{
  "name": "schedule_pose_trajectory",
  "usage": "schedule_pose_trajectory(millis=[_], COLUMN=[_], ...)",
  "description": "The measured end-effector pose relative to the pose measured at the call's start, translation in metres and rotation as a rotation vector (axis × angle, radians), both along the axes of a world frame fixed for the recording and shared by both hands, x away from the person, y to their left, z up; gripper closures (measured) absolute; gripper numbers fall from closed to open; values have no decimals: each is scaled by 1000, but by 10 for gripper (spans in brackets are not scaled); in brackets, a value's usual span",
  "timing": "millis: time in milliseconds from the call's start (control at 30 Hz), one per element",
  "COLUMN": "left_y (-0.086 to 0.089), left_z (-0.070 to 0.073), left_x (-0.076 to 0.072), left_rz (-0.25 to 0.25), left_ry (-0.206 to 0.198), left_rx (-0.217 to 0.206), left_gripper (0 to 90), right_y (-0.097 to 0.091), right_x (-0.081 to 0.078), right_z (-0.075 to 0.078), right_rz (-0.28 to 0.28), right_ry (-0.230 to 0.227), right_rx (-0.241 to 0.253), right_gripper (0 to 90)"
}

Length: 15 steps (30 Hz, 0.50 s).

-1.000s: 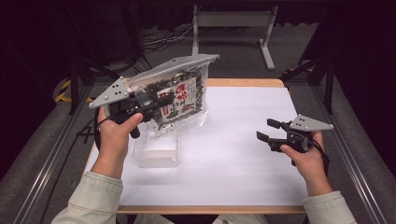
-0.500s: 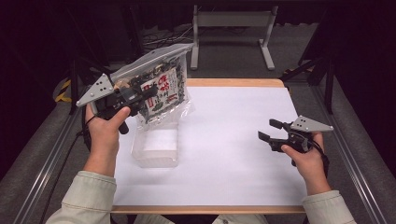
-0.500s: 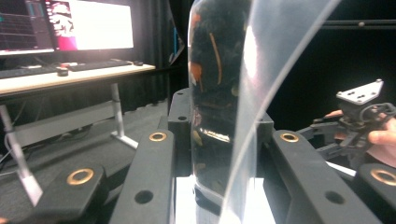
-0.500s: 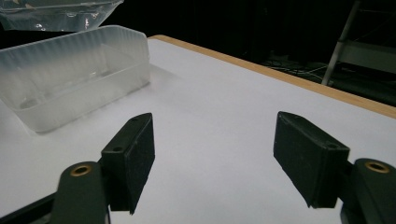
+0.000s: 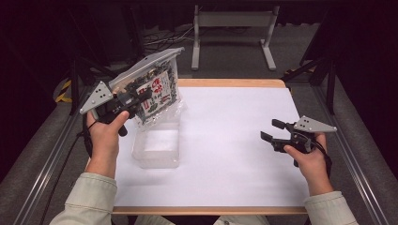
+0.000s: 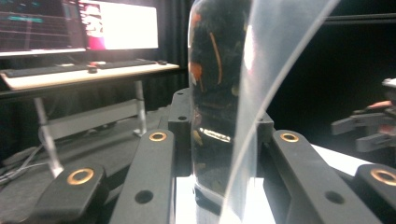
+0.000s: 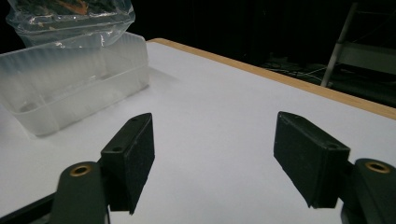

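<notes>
A clear plastic snack bag (image 5: pixel 155 91) with a red and white label hangs tilted in the air, above the far end of a clear plastic tub (image 5: pixel 157 147). My left gripper (image 5: pixel 136 101) is shut on the bag's side; in the left gripper view the bag (image 6: pixel 219 107) stands squeezed between the two black jaws. The tub (image 7: pixel 70 88) rests on the white table, left of centre, and looks empty. My right gripper (image 5: pixel 272 131) hovers low over the table's right side, open, with nothing between its pads (image 7: pixel 135 158).
The white tabletop (image 5: pixel 230 154) has a wooden edge at its far and near sides. Metal rails run along both sides of the table. A metal stand (image 5: pixel 232 21) sits on the floor beyond. A desk with monitors (image 6: pixel 84 28) stands in the background.
My left gripper has carried the bag a little to the left and up, tilting it more upright. The right gripper has barely moved.
</notes>
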<state>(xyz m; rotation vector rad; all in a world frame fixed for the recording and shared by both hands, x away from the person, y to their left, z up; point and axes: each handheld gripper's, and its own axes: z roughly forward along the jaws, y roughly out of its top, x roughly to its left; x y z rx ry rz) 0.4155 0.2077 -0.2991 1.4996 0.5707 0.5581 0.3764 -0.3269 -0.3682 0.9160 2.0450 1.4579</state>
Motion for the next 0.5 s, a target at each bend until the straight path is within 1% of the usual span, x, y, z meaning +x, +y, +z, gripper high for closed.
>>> schedule_pose_trajectory(millis=[67,100,200,233,267,300,433,500], left_y=[3,3,5,6,6,6,9,10], left_z=[-7,-7,-15,-21,-23,-23,-33,-36], left_x=[2,2,1,0,0,0,0,0], left_rz=[3,3,2,-2,-2,-2,1,-1], left_ry=[10,10,32,44,48,48,71,79], left_rx=[-11,-11,2,-2,-4,-4,-9,-10], left_gripper=[719,719,719,719,719,719,719,719], right_y=[0,0,1,1,1,1,1,1], right_x=[0,0,0,0,0,0,-1,-1], right_z=[0,0,-1,-2,-2,-2,-2,-2], right_rz=[1,1,2,3,3,3,6,6], right_ry=[0,0,3,3,5,5,5,6], right_rx=[2,2,2,0,1,1,0,2], right_gripper=[297,297,296,296,296,296,296,296])
